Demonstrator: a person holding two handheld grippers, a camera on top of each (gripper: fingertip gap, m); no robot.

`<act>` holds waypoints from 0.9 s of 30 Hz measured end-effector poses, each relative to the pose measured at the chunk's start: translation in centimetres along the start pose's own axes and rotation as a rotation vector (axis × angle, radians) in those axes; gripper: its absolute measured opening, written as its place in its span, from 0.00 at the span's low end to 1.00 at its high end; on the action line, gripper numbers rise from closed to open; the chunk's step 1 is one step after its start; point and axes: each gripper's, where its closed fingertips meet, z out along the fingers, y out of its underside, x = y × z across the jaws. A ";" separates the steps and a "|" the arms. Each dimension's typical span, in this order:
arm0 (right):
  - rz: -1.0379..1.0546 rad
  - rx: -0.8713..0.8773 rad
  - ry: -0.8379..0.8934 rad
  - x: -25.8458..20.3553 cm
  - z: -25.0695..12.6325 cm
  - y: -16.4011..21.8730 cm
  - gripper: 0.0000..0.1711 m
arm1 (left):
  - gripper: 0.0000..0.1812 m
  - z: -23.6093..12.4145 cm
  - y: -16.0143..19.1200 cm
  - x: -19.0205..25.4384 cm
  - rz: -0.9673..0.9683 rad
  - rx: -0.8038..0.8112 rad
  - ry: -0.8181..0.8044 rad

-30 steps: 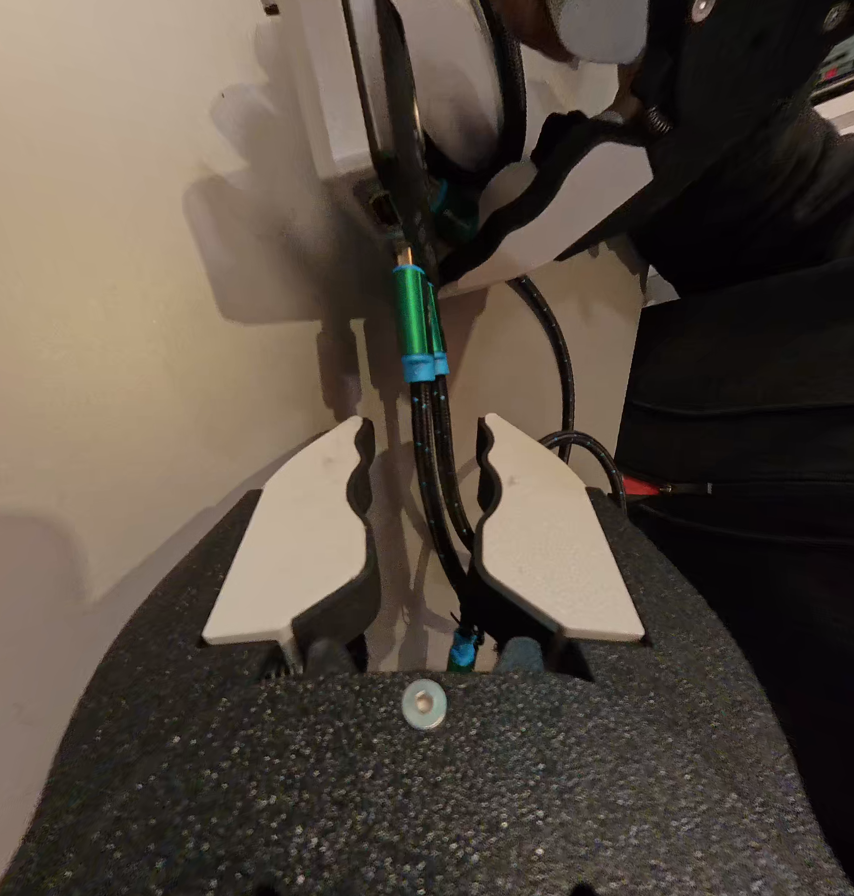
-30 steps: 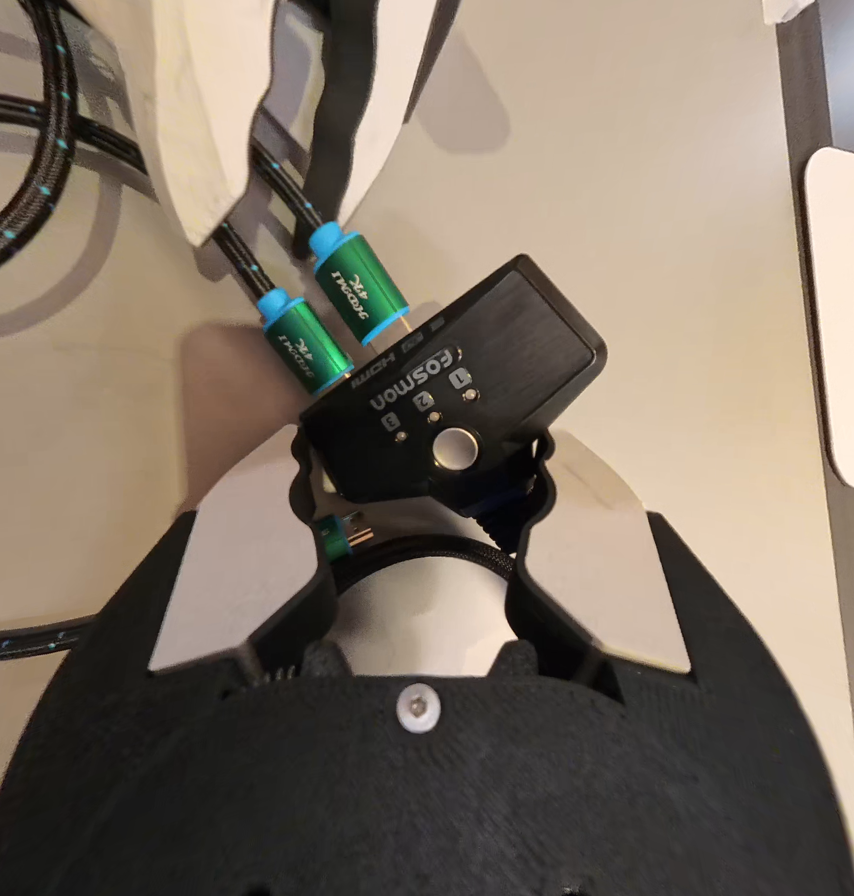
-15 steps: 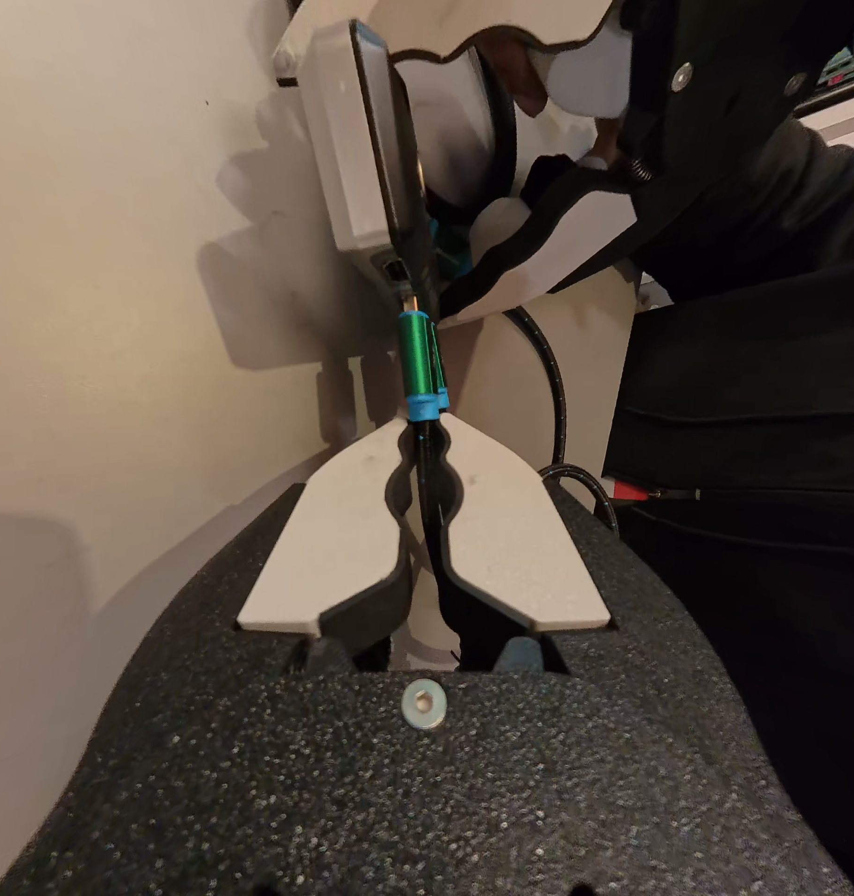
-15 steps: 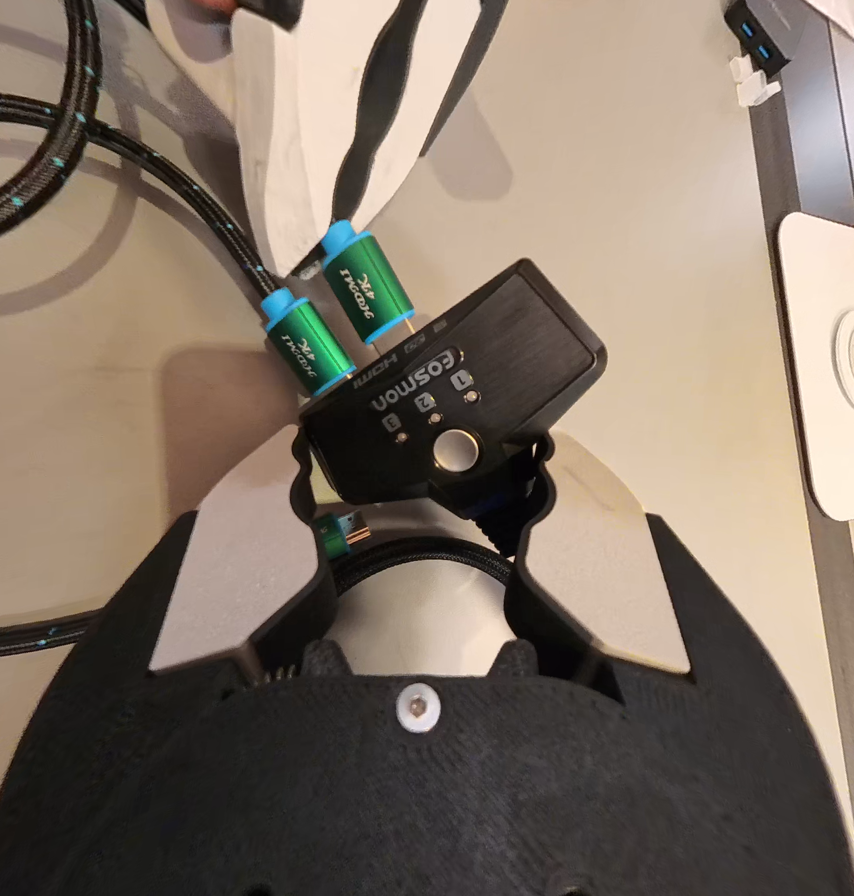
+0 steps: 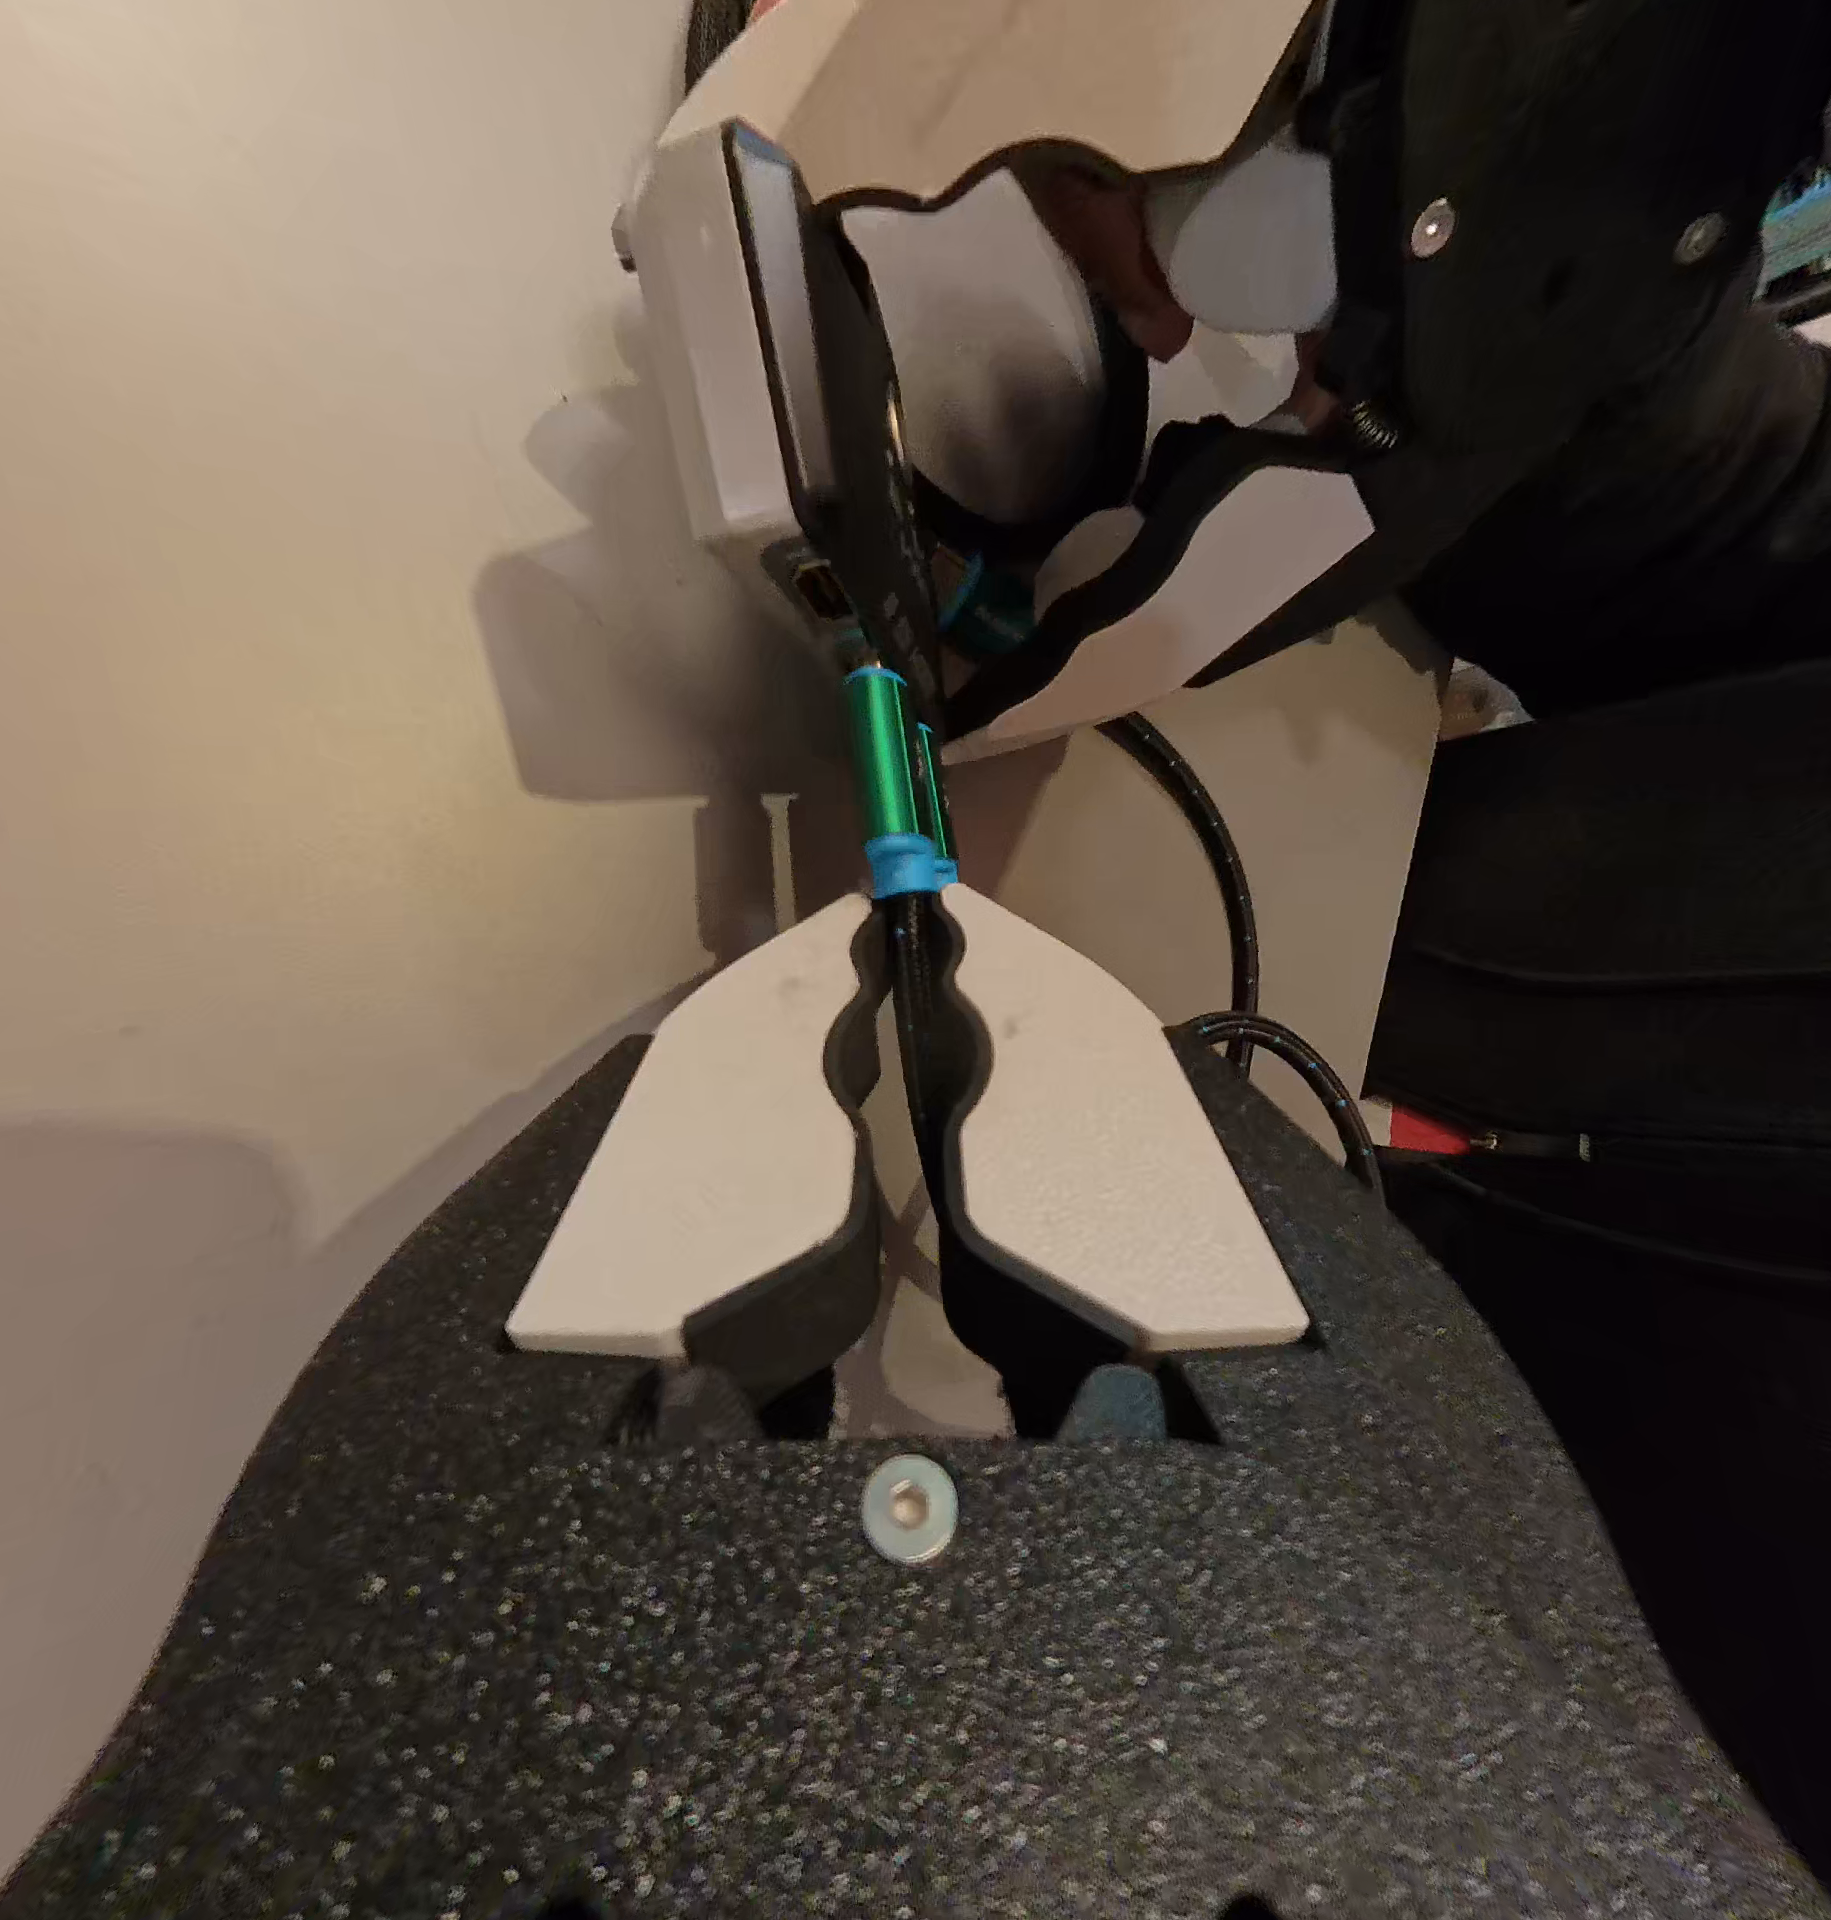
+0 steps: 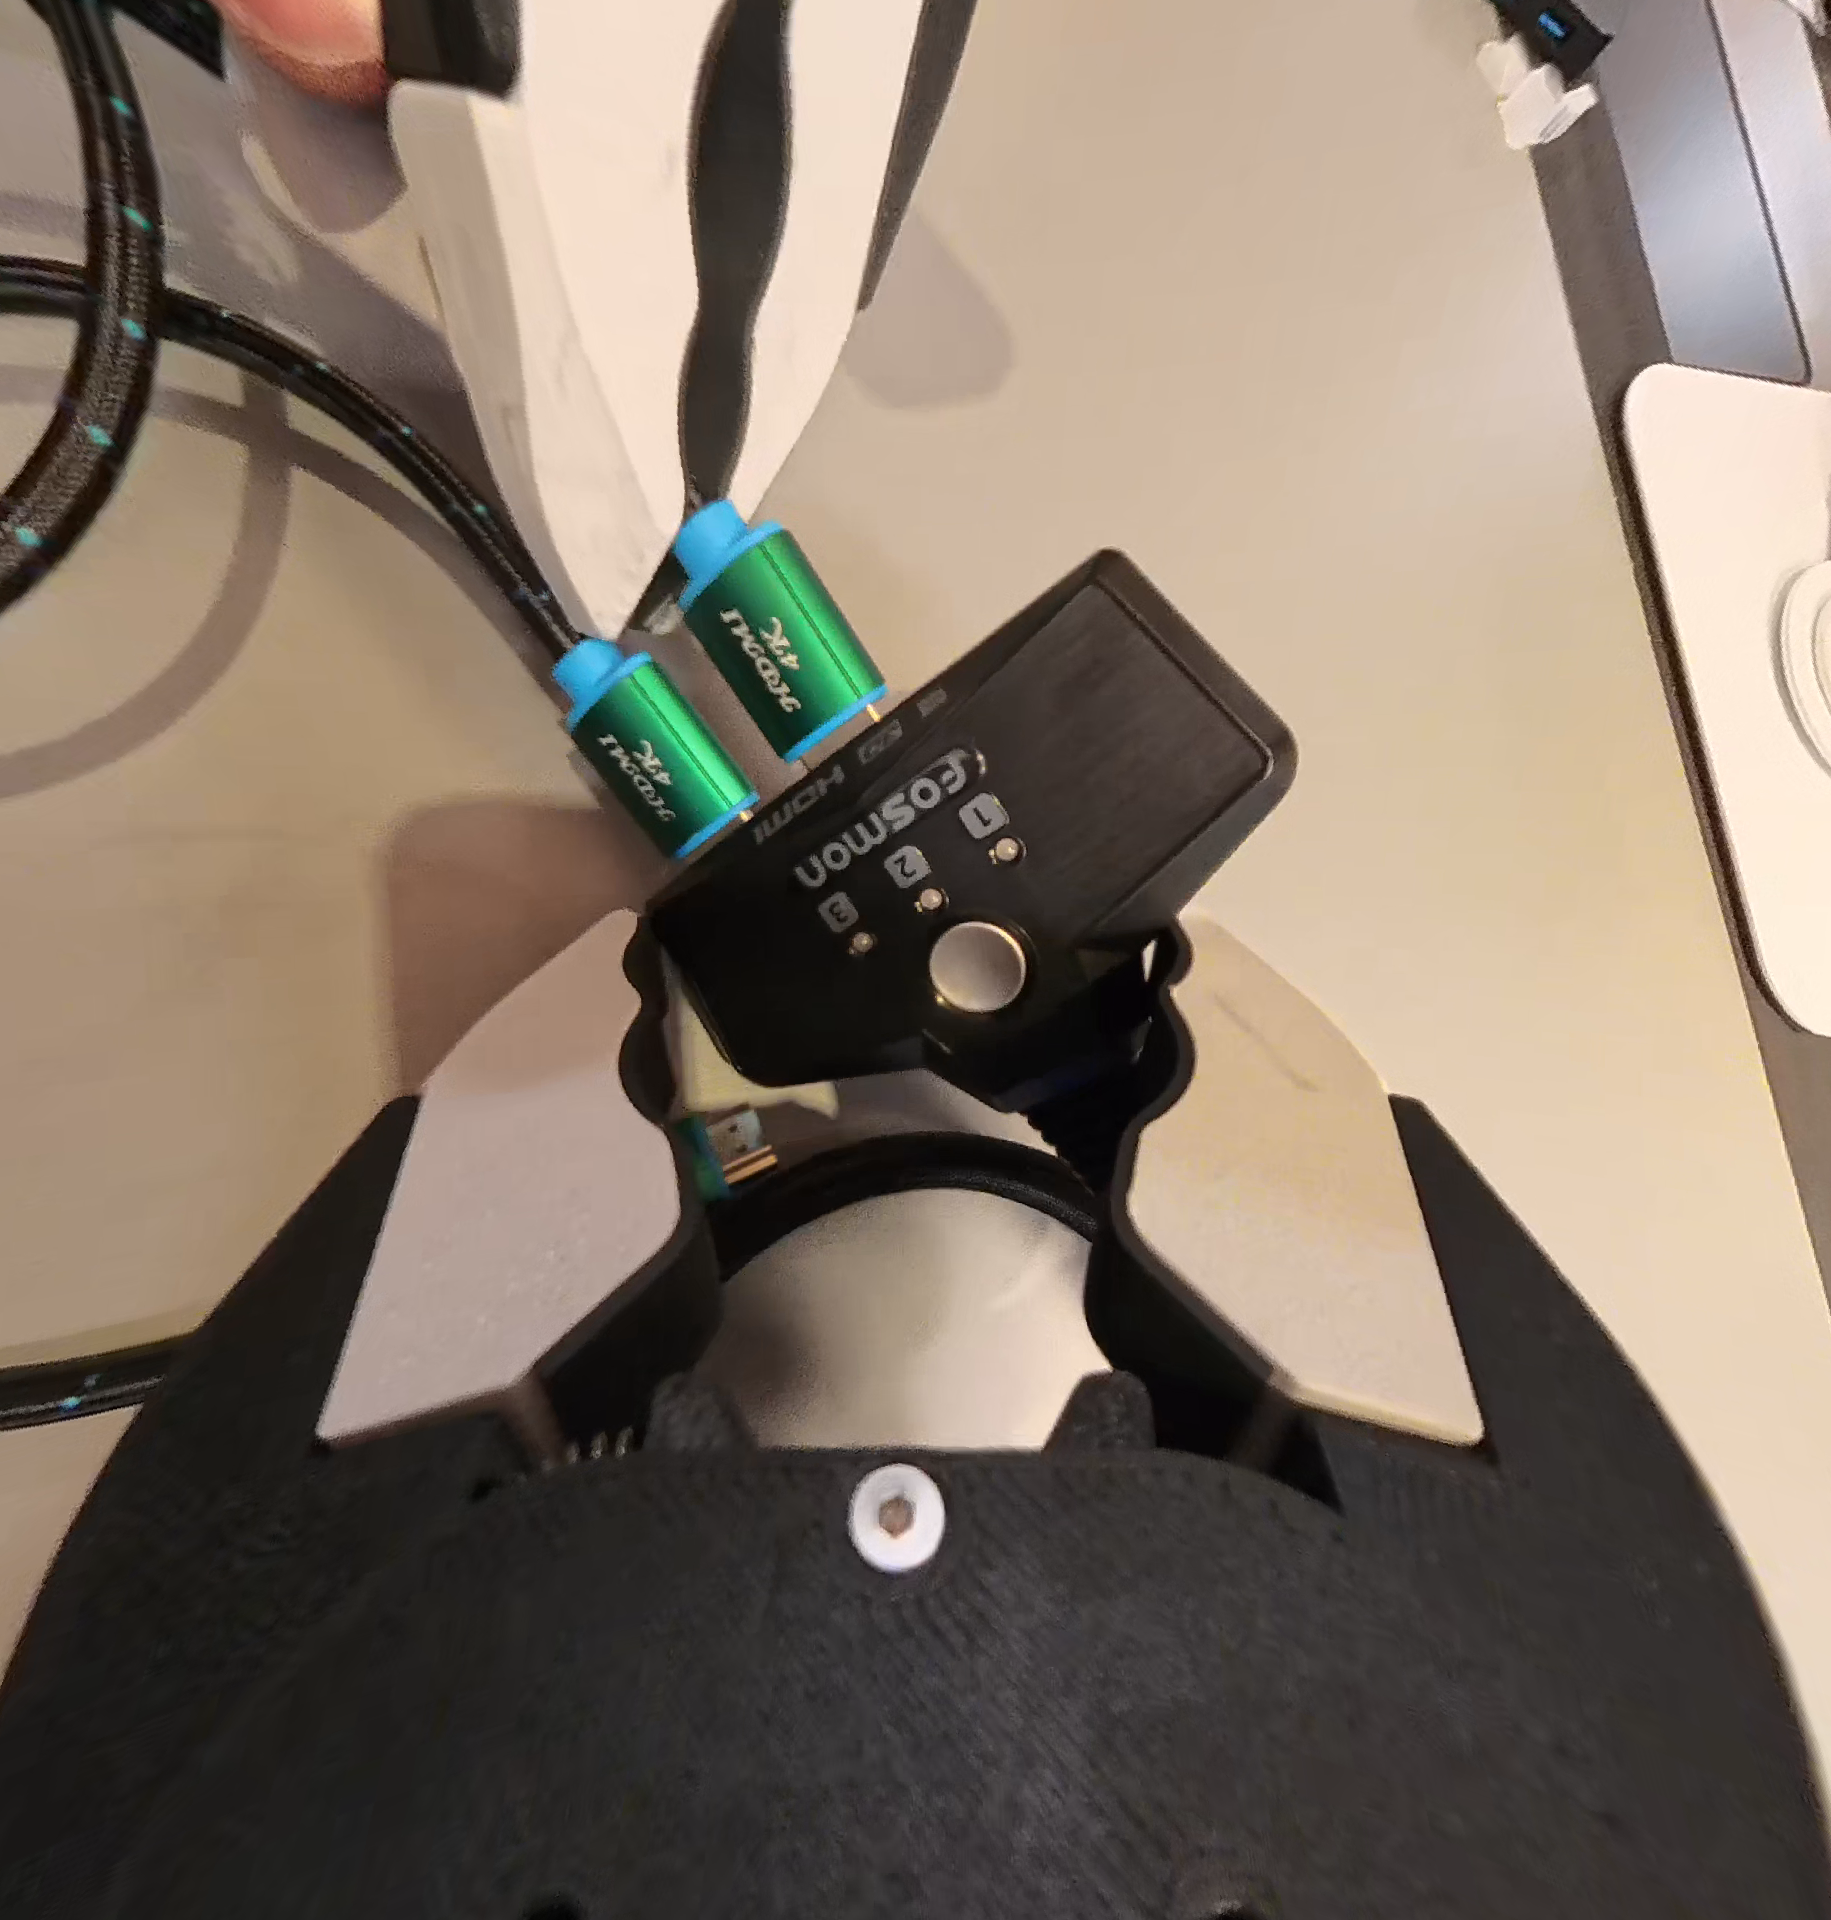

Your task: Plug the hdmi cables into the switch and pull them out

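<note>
At the switch point(image 6: 978, 821) | two plugs point(image 6: 781, 644) seated, third port empty | your left gripper point(image 5: 909, 914) pinches a cable point(image 5: 916, 997), right gripper point(image 6: 906, 997) clamps switch | pulling out remains.

Two plugs point(image 6: 719, 717) side by side in switch point(image 6: 1004, 831); third plug point(image 6: 729, 1138) beneath.

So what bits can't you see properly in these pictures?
- Left wrist view: the second green plug sits almost wholly behind the first green plug.
- Left wrist view: the switch shows only edge-on, its top cut off by the right gripper.
- Right wrist view: the cable behind the upper plug is hidden between the left gripper fingers.
- Right wrist view: the loose plug is mostly under the switch.
</note>
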 end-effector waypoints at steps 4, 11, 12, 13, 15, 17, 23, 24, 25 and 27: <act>0.073 0.066 0.002 0.7 -0.8 -0.8 0.52 | 0.04 -1.7 -1.2 0.1 -0.007 0.145 0.013; 0.109 0.060 0.096 2.1 -1.7 -0.4 0.43 | 0.09 -7.9 -3.3 -0.6 -0.094 0.541 0.026; 0.114 0.066 0.104 2.4 -1.9 -0.6 0.42 | 0.10 -8.8 -3.8 -0.6 -0.107 0.617 0.045; 0.126 0.083 0.107 2.5 -2.2 -0.9 0.41 | 0.11 -9.6 -4.4 -0.6 -0.123 0.692 0.062; 0.163 0.153 0.085 2.2 -2.8 -2.3 0.39 | 0.13 -11.1 -5.6 -0.5 -0.141 0.836 0.091; 0.209 0.262 0.024 1.0 -3.3 -4.7 0.39 | 0.17 -12.6 -7.1 0.3 -0.128 0.989 0.130; 0.331 0.672 -0.199 -4.6 -5.2 -13.2 0.39 | 0.21 -19.5 -9.9 4.3 -0.079 1.558 0.348; 0.359 0.742 -0.222 -5.0 -5.8 -14.4 0.39 | 0.20 -20.4 -9.9 4.8 -0.087 1.637 0.375; 0.396 0.818 -0.249 -5.3 -6.5 -15.6 0.39 | 0.21 -21.2 -9.9 5.1 -0.103 1.707 0.403; 0.497 0.978 -0.303 -5.3 -8.2 -17.5 0.41 | 0.21 -22.6 -9.6 5.5 -0.142 1.841 0.462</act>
